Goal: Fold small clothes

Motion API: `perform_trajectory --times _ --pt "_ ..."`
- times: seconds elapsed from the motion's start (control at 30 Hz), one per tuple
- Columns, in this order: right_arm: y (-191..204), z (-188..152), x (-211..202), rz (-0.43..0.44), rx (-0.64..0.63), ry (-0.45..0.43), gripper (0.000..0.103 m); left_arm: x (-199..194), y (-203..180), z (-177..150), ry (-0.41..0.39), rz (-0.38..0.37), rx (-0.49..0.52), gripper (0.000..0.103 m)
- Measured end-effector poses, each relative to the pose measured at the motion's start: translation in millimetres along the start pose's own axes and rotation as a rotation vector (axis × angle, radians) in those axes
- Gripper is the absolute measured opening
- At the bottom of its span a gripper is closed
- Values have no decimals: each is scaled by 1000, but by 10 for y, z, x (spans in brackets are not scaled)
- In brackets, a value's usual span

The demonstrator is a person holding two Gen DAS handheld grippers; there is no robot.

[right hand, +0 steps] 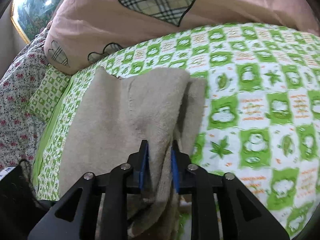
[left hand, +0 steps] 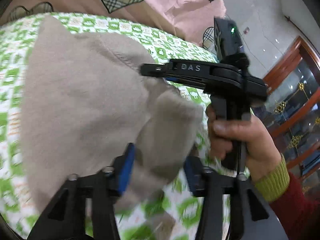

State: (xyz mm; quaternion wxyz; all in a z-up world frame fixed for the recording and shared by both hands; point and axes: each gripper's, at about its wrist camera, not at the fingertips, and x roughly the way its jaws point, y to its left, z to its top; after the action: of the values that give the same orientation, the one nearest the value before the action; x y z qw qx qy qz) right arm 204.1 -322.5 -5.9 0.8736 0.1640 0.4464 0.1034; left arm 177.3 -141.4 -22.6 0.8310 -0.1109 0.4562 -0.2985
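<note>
beige fleecy garment [right hand: 128,108] pinched by right gripper [right hand: 159,160] fingers, lifted off green-checked bed [right hand: 250,92] for folding | left gripper [left hand: 158,170] fingers spread around hem

Fuzzy beige fleece garment [right hand: 128,108], matt, napped pile. Under it, printed green-and-white bedsheet [right hand: 250,84], flat woven cloth. Behind the garment, pink quilt [right hand: 112,26], thin creased cotton with plaid heart patches. Right gripper [right hand: 159,166]: matt black plastic, blue pads [right hand: 144,166], shiny metal pins. Beyond the garment from the left wrist view, glossy varnished wood cabinet [left hand: 288,68] with glass.
</note>
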Motion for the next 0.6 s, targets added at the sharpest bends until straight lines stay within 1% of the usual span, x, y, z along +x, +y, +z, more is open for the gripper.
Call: perform_trajectory --times 0.03,0.07,0.1,0.13,0.17,0.2,0.23,0.3,0.33,0.43,0.53,0.6 --pt "-4 -22 -59 -37 1 -9 42 -122 37 -26 -9 5 2 61" --pt "-32 -52 -125 -77 11 -11 52 -282 59 -81 -27 12 5 63" --pt "-70 -75 -172 -88 27 -12 67 -421 114 -112 -45 24 5 65" --pt "-88 -91 -210 -80 39 -14 72 -550 177 -134 -64 53 -1 71" --pt "-116 -120 -254 -44 55 -16 72 -640 245 -135 -80 83 -11 78" --pt "-139 -153 -293 7 75 -14 75 -708 329 -119 -97 110 -24 79" --pt "-151 -178 -310 41 91 -10 79 -772 463 -90 -110 132 -48 80" --pt "-176 -230 -306 91 114 3 81 -756 690 -2 -96 134 -109 80" --pt "-173 -239 -289 104 117 10 81 -713 852 56 -73 103 -161 80" --pt "-116 -248 -161 130 120 47 81 -515 1162 241 -37 26 -258 80" --pt "-82 -242 -38 153 116 71 81 -324 1287 389 -24 -19 -295 80" --pt "-103 -248 34 157 125 83 81 -127 1363 530 -4 -30 -316 80"
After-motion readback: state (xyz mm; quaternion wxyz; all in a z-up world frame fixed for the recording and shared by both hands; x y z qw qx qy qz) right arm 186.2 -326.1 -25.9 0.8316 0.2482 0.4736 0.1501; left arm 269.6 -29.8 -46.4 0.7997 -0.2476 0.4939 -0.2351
